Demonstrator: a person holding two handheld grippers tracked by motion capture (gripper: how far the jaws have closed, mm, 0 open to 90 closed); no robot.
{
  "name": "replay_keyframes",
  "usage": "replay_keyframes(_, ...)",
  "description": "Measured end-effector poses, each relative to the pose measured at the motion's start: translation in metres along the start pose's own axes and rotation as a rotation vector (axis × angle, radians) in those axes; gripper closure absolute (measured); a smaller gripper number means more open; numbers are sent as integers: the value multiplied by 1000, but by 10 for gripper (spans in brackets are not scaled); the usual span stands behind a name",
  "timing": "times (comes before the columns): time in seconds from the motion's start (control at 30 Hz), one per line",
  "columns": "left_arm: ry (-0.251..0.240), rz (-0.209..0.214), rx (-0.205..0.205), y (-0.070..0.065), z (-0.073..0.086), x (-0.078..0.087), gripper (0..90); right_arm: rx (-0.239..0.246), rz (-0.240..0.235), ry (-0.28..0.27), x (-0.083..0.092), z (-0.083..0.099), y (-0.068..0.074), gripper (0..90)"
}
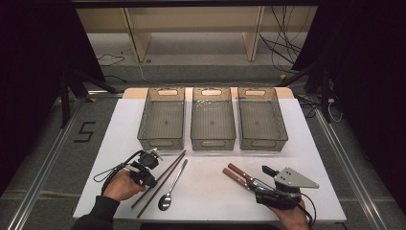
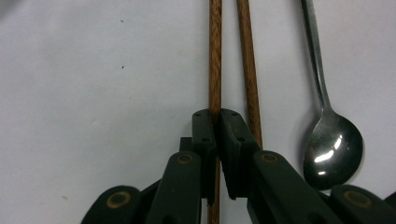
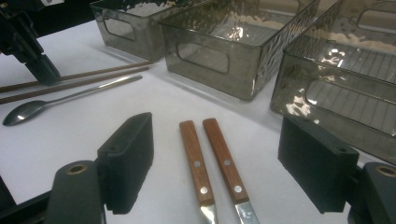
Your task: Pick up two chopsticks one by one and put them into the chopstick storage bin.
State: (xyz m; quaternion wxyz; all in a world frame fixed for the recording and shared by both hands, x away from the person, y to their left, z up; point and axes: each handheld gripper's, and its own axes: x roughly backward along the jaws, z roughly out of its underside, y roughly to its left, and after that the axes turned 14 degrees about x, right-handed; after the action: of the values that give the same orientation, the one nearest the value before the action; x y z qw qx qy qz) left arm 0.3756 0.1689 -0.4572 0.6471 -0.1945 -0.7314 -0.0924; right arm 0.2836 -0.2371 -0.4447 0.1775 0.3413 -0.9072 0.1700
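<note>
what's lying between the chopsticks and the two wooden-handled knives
A metal spoon lies between the chopsticks and the knives on the white table, plain in the high view.

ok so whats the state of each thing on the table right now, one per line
left tongs: shut on one chopstick
held chopstick: flat on the table, pinched
other chopstick: loose beside it
spoon: lying bowl up, untouched
right tongs: open, either side of the knife handles
two knives: flat, side by side, not gripped
three bins: upright, empty
</note>
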Motion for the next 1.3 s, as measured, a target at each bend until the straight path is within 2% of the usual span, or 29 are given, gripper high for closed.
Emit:
replay_keyframes(0.2, -12, 0, -14, 0, 2, 7, 845, 1, 1, 3, 0, 0, 1, 273)
replay_keyframes(0.3, -17, 11, -33, -1, 4, 15, 845, 2, 1, 1, 0, 0, 1, 273)
replay_keyframes(0.53, -52, 32, -47, -3, 7, 28, 845, 4, 1, -8, 1, -1, 1, 273)
replay_keyframes(0.73, -102, 81, -59, -2, 10, 41, 845, 2, 4, -10, 1, -1, 1, 273)
replay_keyframes(0.9, -128, 100, -59, 4, 11, 51, 845, 1, 4, -11, 1, -1, 1, 274)
replay_keyframes(1.0, -165, 122, -55, 8, 11, 61, 845, 0, 6, -13, 2, -1, 0, 274)
replay_keyframes(1.03, -194, 122, -52, 9, 11, 67, 845, 0, 6, -13, 2, -1, 0, 274)
replay_keyframes(1.07, -194, 122, -52, 9, 11, 67, 845, 0, 5, -12, 1, -1, 0, 274)
replay_keyframes(1.2, -282, 133, -31, 13, 6, 77, 844, 2, 7, -11, 1, -1, 0, 274)
replay_keyframes(1.3, -318, 131, -17, 17, 2, 80, 844, 2, 6, -14, 2, -1, 0, 274)
